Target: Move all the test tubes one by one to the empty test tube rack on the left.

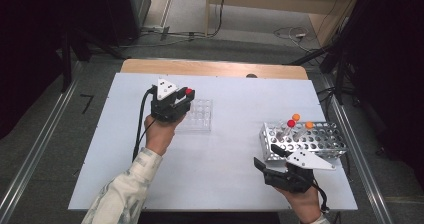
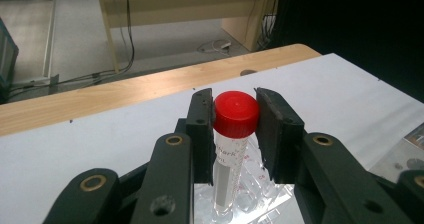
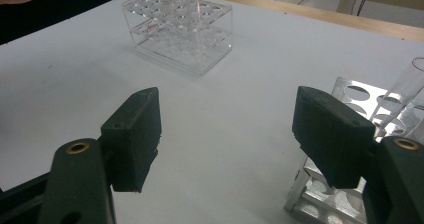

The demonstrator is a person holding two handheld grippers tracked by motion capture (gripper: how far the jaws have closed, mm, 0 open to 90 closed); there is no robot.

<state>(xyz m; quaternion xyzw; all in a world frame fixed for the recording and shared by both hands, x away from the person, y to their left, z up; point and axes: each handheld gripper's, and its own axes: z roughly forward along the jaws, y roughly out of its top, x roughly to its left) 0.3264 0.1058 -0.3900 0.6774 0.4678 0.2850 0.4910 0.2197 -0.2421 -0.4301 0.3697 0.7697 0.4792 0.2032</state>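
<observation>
Holding tube (image 2: 231, 154) upright, left gripper (image 2: 235, 115) clamped at cap, clear rack (image 1: 199, 115) directly below; right gripper (image 3: 227, 134) open, metal rack (image 1: 305, 138) at 12 o'clock.

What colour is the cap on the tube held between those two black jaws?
Red: the clear plastic tube has a round red screw cap, clearest in the left gripper view.

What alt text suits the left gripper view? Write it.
The left claw grips a red-capped tube upright between its black jaws, above a clear plastic rack. Behind lies the white table with its wooden edge.
</observation>
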